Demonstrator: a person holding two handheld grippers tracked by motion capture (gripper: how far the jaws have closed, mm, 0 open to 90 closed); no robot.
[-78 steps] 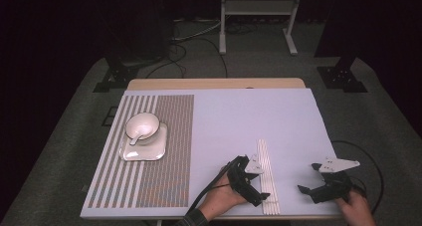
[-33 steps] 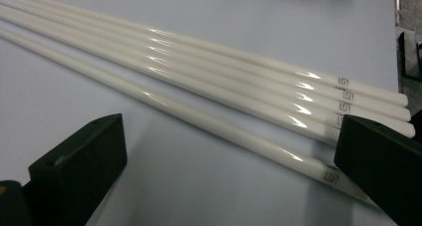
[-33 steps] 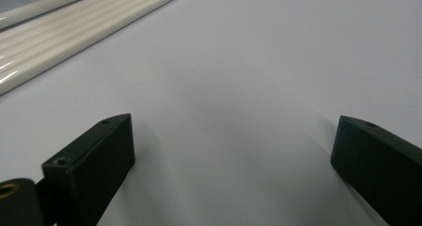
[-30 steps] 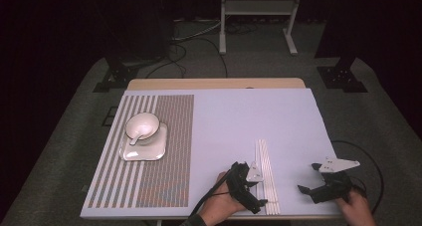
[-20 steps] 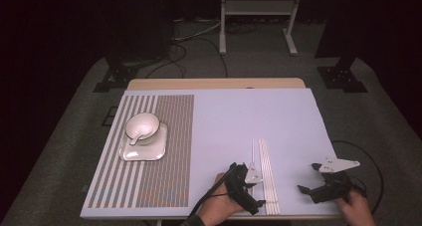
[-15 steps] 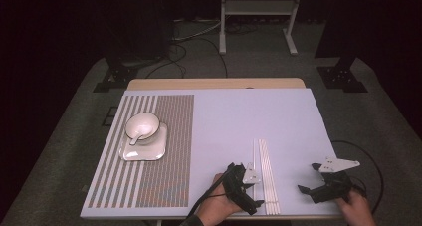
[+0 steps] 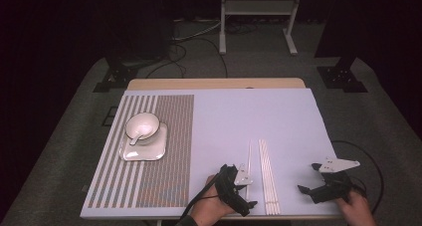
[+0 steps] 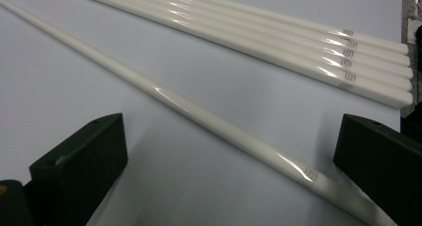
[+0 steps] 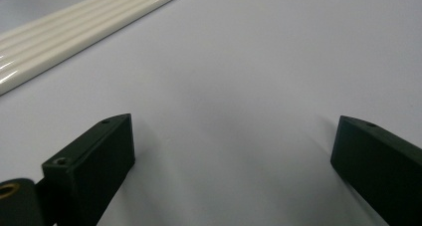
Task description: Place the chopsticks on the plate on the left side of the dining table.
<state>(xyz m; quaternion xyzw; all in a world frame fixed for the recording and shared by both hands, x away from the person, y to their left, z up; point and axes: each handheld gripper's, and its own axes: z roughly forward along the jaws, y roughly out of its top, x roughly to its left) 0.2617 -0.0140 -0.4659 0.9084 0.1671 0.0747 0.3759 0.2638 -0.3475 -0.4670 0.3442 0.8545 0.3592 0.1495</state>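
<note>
A single white chopstick (image 7: 248, 159) lies apart, just left of a bundle of several white chopsticks (image 7: 267, 176) on the white table sheet. My left gripper (image 7: 245, 188) is open at the single chopstick's near end. In the left gripper view, that chopstick (image 8: 224, 129) runs slantwise on the sheet between the wide-apart jaws of the left gripper (image 8: 229, 161), untouched, with the bundle (image 8: 278, 42) beyond. My right gripper (image 7: 308, 178) stands open right of the bundle. In the right gripper view, the right gripper (image 9: 234, 151) is over bare sheet, with the bundle (image 9: 74, 22) at upper left.
A white bowl (image 7: 142, 125) with a spoon in it sits on a white square plate (image 7: 144, 150) on the striped mat (image 7: 169, 136) at the left. The table's front edge runs just behind both hands. A black cable (image 7: 370, 161) trails off the right side.
One chopstick has slid left, away from the bundle. My left gripper has drawn back toward the front edge along with it. The right gripper has stayed put.
</note>
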